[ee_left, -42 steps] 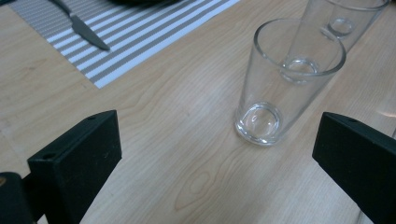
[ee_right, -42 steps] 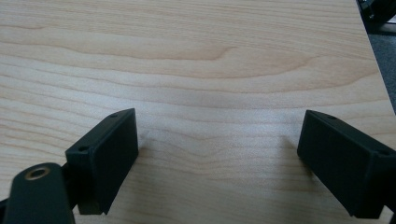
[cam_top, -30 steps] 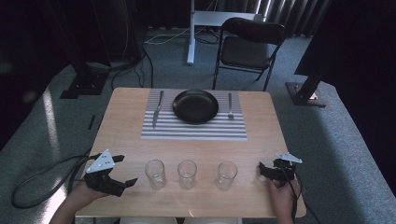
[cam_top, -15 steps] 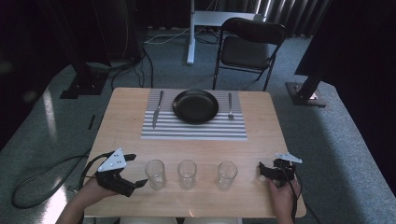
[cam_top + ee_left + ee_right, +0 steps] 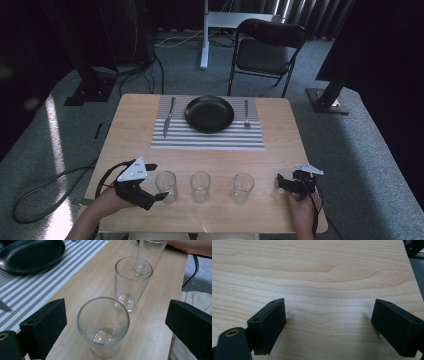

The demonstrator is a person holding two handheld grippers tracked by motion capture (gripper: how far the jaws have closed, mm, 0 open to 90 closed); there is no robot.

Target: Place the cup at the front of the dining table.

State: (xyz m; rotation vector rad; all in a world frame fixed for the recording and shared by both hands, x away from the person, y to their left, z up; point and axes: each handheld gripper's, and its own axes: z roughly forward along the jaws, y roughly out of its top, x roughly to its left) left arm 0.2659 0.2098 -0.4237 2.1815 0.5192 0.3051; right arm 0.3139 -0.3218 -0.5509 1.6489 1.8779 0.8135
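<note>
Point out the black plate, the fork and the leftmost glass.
black plate (image 5: pixel 209 113), high view, centre of its dish.
fork (image 5: pixel 246 113), high view, middle of its handle.
leftmost glass (image 5: pixel 166 185), high view, its side wall below the rim.

Three clear empty glasses (image 5: pixel 200 186) stand upright in a row near the table's front edge.

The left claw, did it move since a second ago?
Yes. The left claw slid along the table toward the leftmost glass; it now stands open around it.
</note>
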